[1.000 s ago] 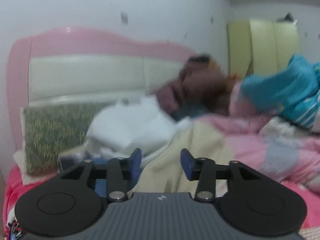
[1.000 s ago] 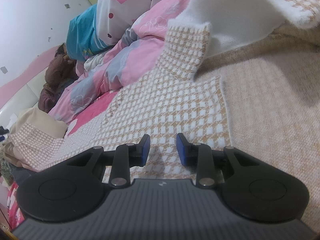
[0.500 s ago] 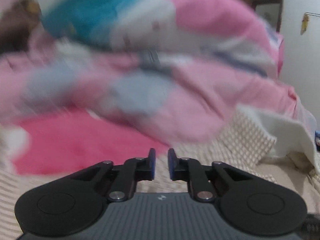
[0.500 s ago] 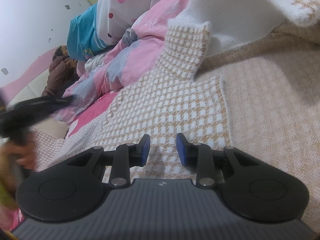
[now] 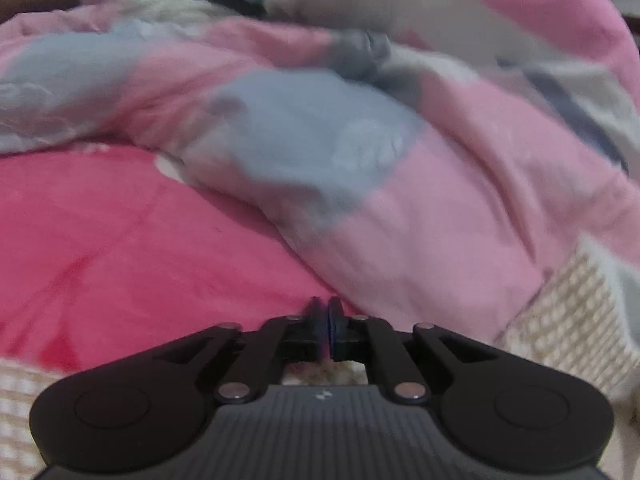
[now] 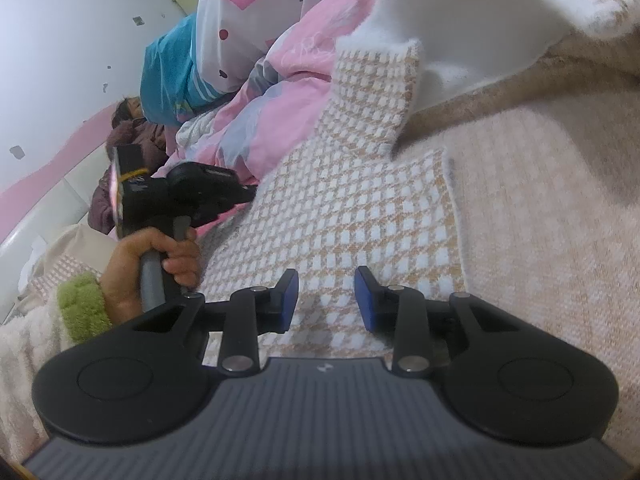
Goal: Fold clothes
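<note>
Left wrist view
Surface: a bright pink sheet [image 5: 100, 248] under a rumpled pink-and-blue quilt [image 5: 360, 152]; the picture is blurred.
Garment: the checked garment [image 5: 560, 320] shows only at the lower edges, spread flat, no fold visible.
Your left gripper [image 5: 324, 322]: pads pressed together, nothing seen between them; it tips down over the sheet's edge.

Right wrist view
Surface: the bed, with a pale wall [image 6: 60, 40] at upper left.
Garment: checked garment [image 6: 340, 208] lies flat across a beige knit blanket [image 6: 540, 220], one strip turned up; folding looks barely begun.
Your right gripper [image 6: 326, 296]: jaws partly apart, empty, low over the cloth.
Your left hand [image 6: 156, 256]: green-cuffed, gripping its handle near the garment's far edge.
</note>
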A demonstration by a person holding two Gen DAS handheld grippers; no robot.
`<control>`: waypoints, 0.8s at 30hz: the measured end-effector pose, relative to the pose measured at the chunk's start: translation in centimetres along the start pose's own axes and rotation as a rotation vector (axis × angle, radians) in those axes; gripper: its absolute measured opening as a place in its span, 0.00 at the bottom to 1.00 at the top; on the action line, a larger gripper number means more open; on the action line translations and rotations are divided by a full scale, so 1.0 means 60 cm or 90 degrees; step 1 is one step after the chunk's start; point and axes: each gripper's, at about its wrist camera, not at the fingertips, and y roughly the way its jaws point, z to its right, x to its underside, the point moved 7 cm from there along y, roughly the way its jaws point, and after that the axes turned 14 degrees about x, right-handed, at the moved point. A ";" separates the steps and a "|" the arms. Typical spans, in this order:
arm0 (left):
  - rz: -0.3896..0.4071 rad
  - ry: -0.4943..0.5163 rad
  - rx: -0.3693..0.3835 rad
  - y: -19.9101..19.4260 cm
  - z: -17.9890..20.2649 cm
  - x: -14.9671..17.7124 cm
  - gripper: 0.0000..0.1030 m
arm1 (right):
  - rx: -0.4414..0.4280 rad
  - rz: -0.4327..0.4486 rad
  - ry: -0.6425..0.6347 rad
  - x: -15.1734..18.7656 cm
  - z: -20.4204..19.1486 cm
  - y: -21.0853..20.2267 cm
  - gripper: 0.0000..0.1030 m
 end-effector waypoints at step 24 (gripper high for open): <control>0.030 0.096 -0.080 -0.356 -0.081 0.055 0.33 | 0.006 -0.008 -0.006 -0.001 -0.002 0.000 0.29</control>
